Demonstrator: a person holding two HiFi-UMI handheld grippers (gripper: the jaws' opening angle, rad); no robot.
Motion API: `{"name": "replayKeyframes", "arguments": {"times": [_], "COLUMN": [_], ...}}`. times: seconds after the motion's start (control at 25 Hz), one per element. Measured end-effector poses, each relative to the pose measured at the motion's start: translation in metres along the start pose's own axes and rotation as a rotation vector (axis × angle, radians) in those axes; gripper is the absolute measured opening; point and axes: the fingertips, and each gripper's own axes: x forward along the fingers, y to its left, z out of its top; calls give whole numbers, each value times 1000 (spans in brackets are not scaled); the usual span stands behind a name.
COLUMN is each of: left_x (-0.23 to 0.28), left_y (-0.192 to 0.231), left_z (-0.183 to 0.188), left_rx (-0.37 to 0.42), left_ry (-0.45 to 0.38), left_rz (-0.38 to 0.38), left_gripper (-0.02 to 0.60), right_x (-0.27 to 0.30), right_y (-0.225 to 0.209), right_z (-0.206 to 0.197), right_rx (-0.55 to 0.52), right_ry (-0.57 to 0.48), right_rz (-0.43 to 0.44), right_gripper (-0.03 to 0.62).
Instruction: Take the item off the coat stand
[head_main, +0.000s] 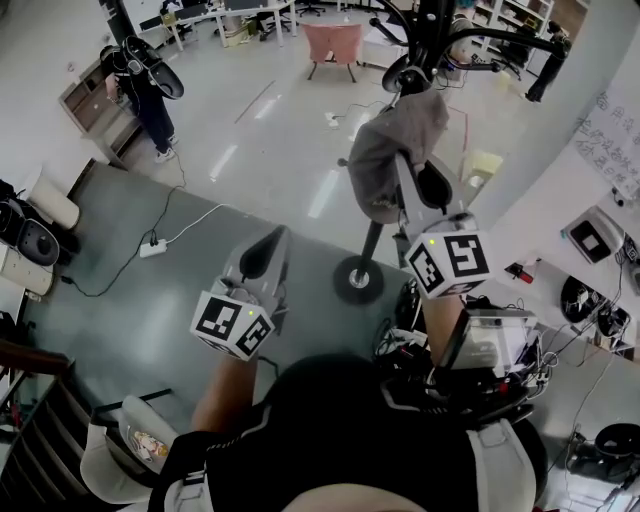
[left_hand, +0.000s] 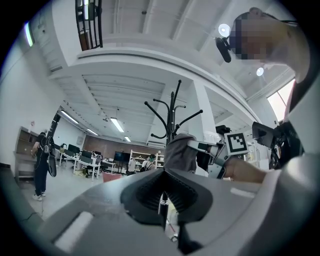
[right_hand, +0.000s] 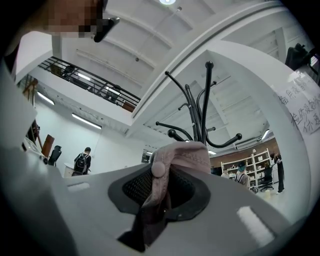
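Observation:
A grey-pink cap (head_main: 385, 150) hangs in front of the black coat stand (head_main: 357, 280), just below one of its curved hooks (head_main: 403, 78). My right gripper (head_main: 408, 172) is shut on the cap, and the fabric drapes down between the jaws in the right gripper view, where the cap (right_hand: 181, 156) hides the right gripper (right_hand: 159, 197) tips. I cannot tell whether the cap still touches a hook. My left gripper (head_main: 272, 240) is held lower and to the left, away from the stand, shut with nothing in it. In the left gripper view, the left gripper (left_hand: 162, 199) faces the cap (left_hand: 179, 150) and stand (left_hand: 172, 107).
A person in dark clothes (head_main: 150, 95) stands at the far left. A pink chair (head_main: 333, 42) is behind the stand. A power strip with cables (head_main: 153, 247) lies on the floor at left. Desks with equipment (head_main: 598, 240) crowd the right side.

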Motion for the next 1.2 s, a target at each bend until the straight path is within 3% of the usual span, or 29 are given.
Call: {"name": "replayKeyframes", "arguments": {"times": [0.52,1.2], "left_x": [-24,-38], "left_y": [3,2], "left_z": [10,11], "left_rx": [11,-19], "left_ry": [-26,-31], "left_rz": [-39,-93], "left_gripper": [15,15], "right_x": [-11,-26], "right_y": [17,73], "right_z": [31,42], "right_rx": [-51,-15], "right_ry": [-66,-59], "right_rz": [-29,75], "right_gripper": [78,78]}}
